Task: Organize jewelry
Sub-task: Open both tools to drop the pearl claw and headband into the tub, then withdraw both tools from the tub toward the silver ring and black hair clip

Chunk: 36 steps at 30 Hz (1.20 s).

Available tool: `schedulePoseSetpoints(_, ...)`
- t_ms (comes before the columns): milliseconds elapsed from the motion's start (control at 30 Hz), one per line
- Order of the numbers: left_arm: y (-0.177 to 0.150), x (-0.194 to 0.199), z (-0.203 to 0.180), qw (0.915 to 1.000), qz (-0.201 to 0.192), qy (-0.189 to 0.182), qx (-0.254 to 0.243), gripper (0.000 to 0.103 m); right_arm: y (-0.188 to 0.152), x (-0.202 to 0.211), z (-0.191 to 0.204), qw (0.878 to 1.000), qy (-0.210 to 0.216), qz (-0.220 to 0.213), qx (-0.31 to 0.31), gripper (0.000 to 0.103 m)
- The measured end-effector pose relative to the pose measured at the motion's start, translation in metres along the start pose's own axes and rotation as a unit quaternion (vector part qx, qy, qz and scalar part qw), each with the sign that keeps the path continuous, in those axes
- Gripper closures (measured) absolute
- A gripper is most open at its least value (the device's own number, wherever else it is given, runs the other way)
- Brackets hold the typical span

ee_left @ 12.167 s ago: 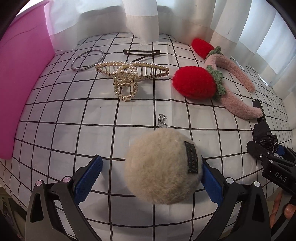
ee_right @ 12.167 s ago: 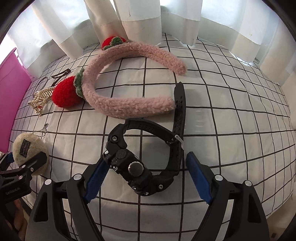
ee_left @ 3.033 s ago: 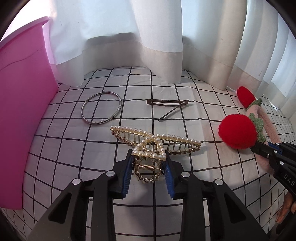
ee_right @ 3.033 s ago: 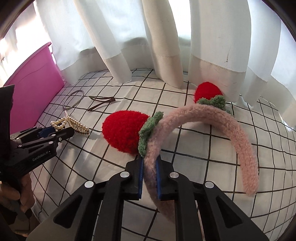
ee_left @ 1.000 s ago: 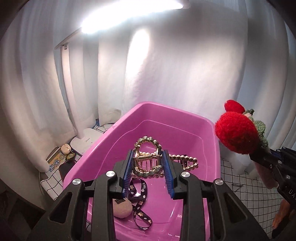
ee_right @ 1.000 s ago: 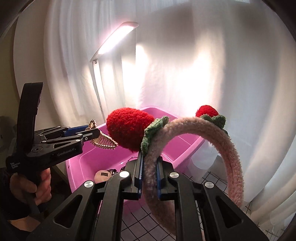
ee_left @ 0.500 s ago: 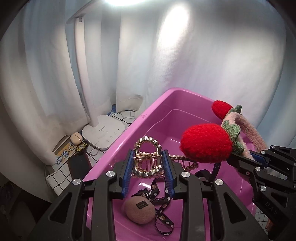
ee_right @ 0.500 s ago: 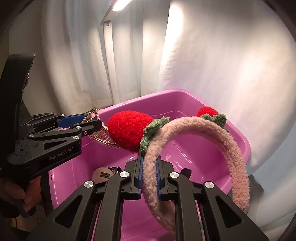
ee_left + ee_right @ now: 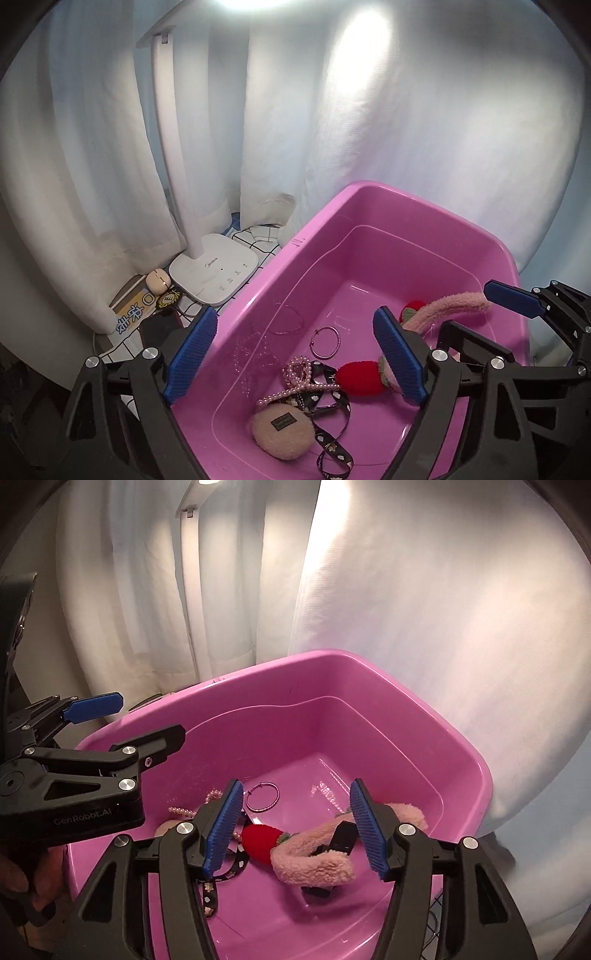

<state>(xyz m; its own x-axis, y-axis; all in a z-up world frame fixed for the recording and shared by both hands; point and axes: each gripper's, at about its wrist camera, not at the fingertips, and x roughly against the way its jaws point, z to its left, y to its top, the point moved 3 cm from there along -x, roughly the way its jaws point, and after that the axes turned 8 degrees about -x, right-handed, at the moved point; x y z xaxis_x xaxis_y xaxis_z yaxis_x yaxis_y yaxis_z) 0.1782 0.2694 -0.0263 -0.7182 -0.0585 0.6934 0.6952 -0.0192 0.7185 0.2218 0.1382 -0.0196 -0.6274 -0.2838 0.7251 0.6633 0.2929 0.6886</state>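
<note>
1. In the left wrist view, a booklet with printed characters too distorted to be read is seen at 9 o'clock, and a lamp marked "Midea" on its base is seen just right of it, on a checked cloth.
2. The left gripper is seen spread wide, its jaws having just been opening; nothing is gripped between them.
3. The pink bin is seen from centre to 3 o'clock, and all the visible jewelry is held in it.
4. On the bin floor, at 6 o'clock, a beige puff with a dark label too small to be read is found; a printed ribbon is draped beside it.
5. The pearl clip, judged as just released, is lying on the ribbon; a thin ring lies above it.
6. The strawberry headband is seen at 3 o'clock, released into the bin.
7. In the right wrist view, "GenRobot.AI" is read on the left gripper at 9 o'clock.
8. The right gripper is seen parted, its jaws having just been opening; the headband lies below, untouched by the pads, on a black watch.
9. Both drops are judged done. Whether anything is left on the counter cannot be told, as it is out of view.
</note>
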Motion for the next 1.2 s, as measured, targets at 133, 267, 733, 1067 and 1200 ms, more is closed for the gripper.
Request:
schedulePoseSetpoints(133,-0.001,-0.001,0.0,1.0,0.006,0.001,0.005,0.018,0.0,0.0,-0.001,1.0,-0.005,0.002,0.002,0.045)
schedulePoseSetpoints(267,-0.003,0.001,0.002,0.9999,0.009,0.002,0.011,0.018,-0.003,0.005,-0.001,1.0,-0.004,0.002,-0.003,0.045)
schedulePoseSetpoints(733,-0.014,0.022,-0.006,0.9997,0.007,-0.004,0.021,0.018,-0.02,0.023,-0.005,1.0,-0.007,-0.002,-0.026,0.045)
schedulePoseSetpoints(1067,-0.027,0.048,-0.017,0.9998,0.005,-0.011,0.015,0.018,-0.041,0.064,-0.012,0.998,-0.02,-0.022,-0.053,0.045)
schedulePoseSetpoints(1200,-0.028,0.063,-0.033,0.9999,-0.007,-0.014,-0.001,0.013,-0.059,0.089,-0.022,0.996,-0.02,-0.037,-0.077,0.045)
